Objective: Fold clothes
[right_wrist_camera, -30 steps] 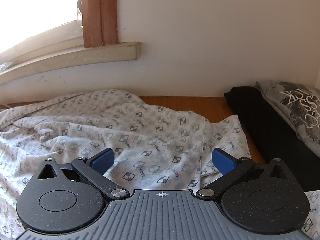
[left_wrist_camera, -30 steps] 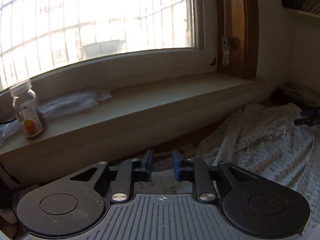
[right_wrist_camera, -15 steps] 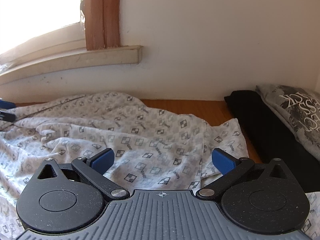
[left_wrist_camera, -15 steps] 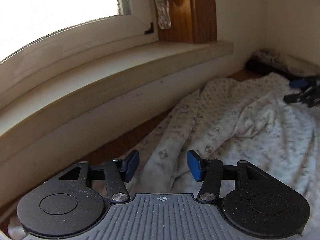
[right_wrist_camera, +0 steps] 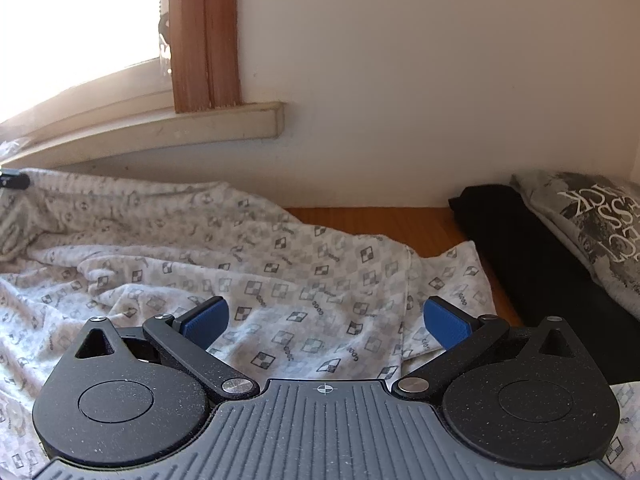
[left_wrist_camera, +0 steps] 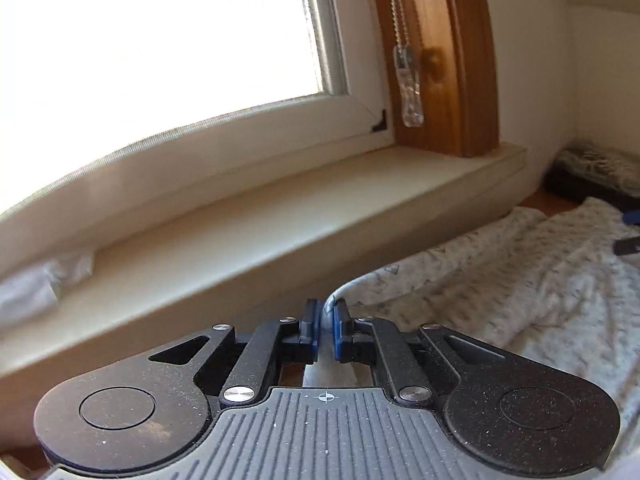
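Pinching patterned garment (left_wrist_camera: 520, 280) edge, left claw (left_wrist_camera: 327, 330), right claw (right_wrist_camera: 326, 320) spread

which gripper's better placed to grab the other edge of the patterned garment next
Right. The right gripper hangs open directly over the patterned garment, near its edge by the black clothes. The left gripper is already shut on a fold of the garment.

A crumpled white checker-print garment (right_wrist_camera: 280, 264) lies spread on the wooden tabletop (right_wrist_camera: 384, 222), below the cream windowsill (left_wrist_camera: 304, 200) that runs along the wall behind it. To its right lies a folded black cloth (right_wrist_camera: 532, 264), and right of that, on it, a grey printed T-shirt (right_wrist_camera: 592, 224).
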Demonstrator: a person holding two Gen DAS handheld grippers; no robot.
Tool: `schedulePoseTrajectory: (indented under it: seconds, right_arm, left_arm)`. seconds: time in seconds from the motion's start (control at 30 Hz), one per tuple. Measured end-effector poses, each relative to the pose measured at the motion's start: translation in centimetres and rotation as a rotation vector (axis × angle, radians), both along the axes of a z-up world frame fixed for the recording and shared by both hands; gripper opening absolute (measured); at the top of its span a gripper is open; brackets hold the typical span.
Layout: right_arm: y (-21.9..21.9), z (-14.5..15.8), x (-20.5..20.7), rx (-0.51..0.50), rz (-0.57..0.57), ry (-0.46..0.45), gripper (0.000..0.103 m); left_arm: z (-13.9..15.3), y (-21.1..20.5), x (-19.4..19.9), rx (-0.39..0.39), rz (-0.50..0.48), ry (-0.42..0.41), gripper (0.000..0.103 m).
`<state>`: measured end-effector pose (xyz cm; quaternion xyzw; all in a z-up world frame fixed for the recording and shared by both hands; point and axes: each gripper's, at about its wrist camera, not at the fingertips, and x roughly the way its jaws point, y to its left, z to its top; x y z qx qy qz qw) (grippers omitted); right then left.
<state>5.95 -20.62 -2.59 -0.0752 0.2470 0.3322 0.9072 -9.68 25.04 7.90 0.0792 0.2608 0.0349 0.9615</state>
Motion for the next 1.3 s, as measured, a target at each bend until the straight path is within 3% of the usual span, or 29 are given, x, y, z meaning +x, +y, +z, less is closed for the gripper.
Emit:
schedulePoseTrajectory:
  seconds: [0.17,0.4,0.53,0.8,1.0,1.03,1.1,1.13,1.2,1.3]
  right_arm:
    - [0.3,0.0,0.0,-0.022,-0.007,-0.004,0.103]
    - [0.2,0.2,-0.3,0.001,0.026,-0.017,0.103]
    - [1.3,1.2,-0.8,0.046,0.135,-0.016,0.086]
    - [8.6,3.2,-0.6,-0.168,0.261,-0.162,0.087]
    - [12.7,2.6,1.4,-0.298,0.355,-0.155,0.085]
    - [13.1,2.5,1.8,-0.3,0.362,-0.142,0.079]
    - [13.6,2.5,2.5,-0.294,0.358,-0.115,0.049]
    - [13.4,2.9,2.7,-0.263,0.322,-0.127,0.02]
    - [12.9,3.6,3.0,-0.186,0.233,-0.166,0.013]
    - [11.2,4.8,2.7,-0.05,0.05,-0.268,0.012]
  left_arm:
    - [0.0,-0.2,-1.2,-0.042,-0.027,-0.031,0.004]
    - [6.3,-3.3,-3.2,-0.015,-0.087,-0.157,0.003]
    - [9.0,-5.2,-3.9,0.006,-0.139,-0.206,0.003]
    - [8.5,-7.4,-6.8,-0.011,-0.215,-0.216,0.003]
    - [8.2,-7.3,-8.4,-0.035,-0.231,-0.235,0.003]
    - [8.2,-7.3,-8.5,-0.036,-0.234,-0.237,0.003]
    - [8.1,-7.2,-8.5,-0.032,-0.235,-0.244,0.003]
    - [8.1,-7.2,-8.6,-0.03,-0.236,-0.248,0.003]
    - [7.8,-7.4,-8.2,-0.022,-0.239,-0.257,0.003]
    - [7.2,-7.8,-8.0,-0.028,-0.249,-0.253,0.003]
